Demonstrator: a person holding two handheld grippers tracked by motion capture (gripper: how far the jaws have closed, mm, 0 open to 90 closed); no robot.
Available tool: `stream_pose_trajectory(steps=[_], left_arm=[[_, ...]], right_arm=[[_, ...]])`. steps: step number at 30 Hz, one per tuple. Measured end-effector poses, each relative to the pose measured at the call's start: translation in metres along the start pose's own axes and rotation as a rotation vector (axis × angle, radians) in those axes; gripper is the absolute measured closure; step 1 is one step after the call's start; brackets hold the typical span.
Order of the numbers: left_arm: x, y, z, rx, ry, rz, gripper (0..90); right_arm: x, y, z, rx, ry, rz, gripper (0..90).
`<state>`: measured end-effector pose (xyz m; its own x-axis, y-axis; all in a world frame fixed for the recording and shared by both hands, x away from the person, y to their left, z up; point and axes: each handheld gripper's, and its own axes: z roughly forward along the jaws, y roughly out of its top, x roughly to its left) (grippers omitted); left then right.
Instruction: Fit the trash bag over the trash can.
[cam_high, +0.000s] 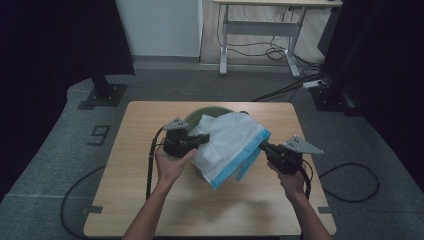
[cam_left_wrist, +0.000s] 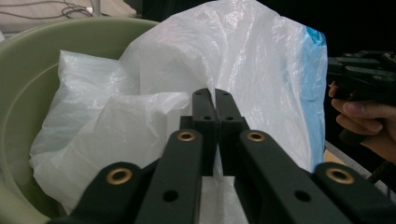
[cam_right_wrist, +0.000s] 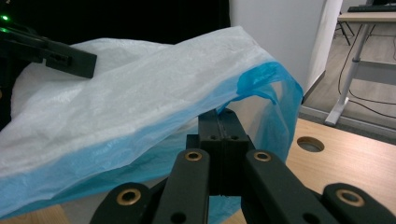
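A white plastic bag (cam_high: 230, 142) with a blue rim is stretched over a green bin (cam_high: 200, 116) at the middle of the wooden table. My left gripper (cam_high: 202, 139) is shut on the bag's white left side; in the left gripper view the jaws (cam_left_wrist: 215, 95) meet with film (cam_left_wrist: 243, 60) pinched between them, above the bin's wall (cam_left_wrist: 18, 93). My right gripper (cam_high: 261, 145) is shut on the blue rim at the bag's right; in the right gripper view the blue film (cam_right_wrist: 261, 77) drapes over the closed tips (cam_right_wrist: 223, 114). The bag hangs taut between the two.
The table (cam_high: 150, 200) has bare wood in front of the bin and a cable hole (cam_right_wrist: 310, 143) near its right side. A white-legged desk (cam_high: 260, 25) stands at the back, with cables (cam_high: 280, 52) on the floor. Black stands flank the table.
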<state>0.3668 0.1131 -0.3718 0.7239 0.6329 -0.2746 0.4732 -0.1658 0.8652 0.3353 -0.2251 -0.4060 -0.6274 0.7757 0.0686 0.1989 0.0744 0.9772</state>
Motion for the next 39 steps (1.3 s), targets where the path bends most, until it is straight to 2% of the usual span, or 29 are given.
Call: stream_pose_trajectory(steps=[2, 8, 11, 13, 16, 19, 24, 31, 34, 36, 39], left_arm=[[-0.002, 0.0, -0.003, -0.012, 0.004, 0.008, 80.9], [-0.011, 0.002, -0.015, -0.057, 0.047, 0.051, 52.4], [-0.017, 0.004, -0.021, -0.072, 0.064, 0.072, 47.7], [-0.024, 0.004, -0.023, -0.073, 0.046, 0.088, 46.4], [-0.035, 0.006, -0.018, -0.049, 0.037, 0.123, 43.9], [-0.045, 0.006, -0.008, -0.017, 0.028, 0.139, 40.0], [-0.051, 0.004, 0.007, 0.043, 0.014, 0.141, 32.9], [-0.053, -0.001, 0.028, 0.102, 0.042, 0.147, 32.0], [-0.054, -0.003, 0.034, 0.124, 0.058, 0.154, 35.4], [-0.056, -0.005, 0.037, 0.13, 0.056, 0.16, 40.0], [-0.057, -0.005, 0.037, 0.126, 0.022, 0.161, 51.1]], right_arm=[[0.002, 0.002, 0.001, 0.005, -0.002, -0.009, 88.7], [0.007, 0.007, 0.004, 0.033, -0.02, -0.029, 88.8], [0.006, 0.008, 0.004, 0.042, -0.026, -0.026, 88.8], [0.006, 0.008, 0.004, 0.044, -0.028, -0.026, 88.8], [0.009, 0.009, 0.005, 0.043, -0.025, -0.029, 88.8], [0.012, 0.011, 0.006, 0.039, -0.015, -0.034, 88.8], [0.018, 0.013, 0.007, 0.032, 0.0, -0.046, 88.8], [0.019, 0.013, 0.005, 0.025, 0.005, -0.045, 88.8], [0.019, 0.012, 0.004, 0.026, 0.008, -0.046, 88.8], [0.019, 0.011, 0.004, 0.026, 0.009, -0.045, 88.8], [0.019, 0.011, 0.003, 0.026, 0.012, -0.047, 88.8]])
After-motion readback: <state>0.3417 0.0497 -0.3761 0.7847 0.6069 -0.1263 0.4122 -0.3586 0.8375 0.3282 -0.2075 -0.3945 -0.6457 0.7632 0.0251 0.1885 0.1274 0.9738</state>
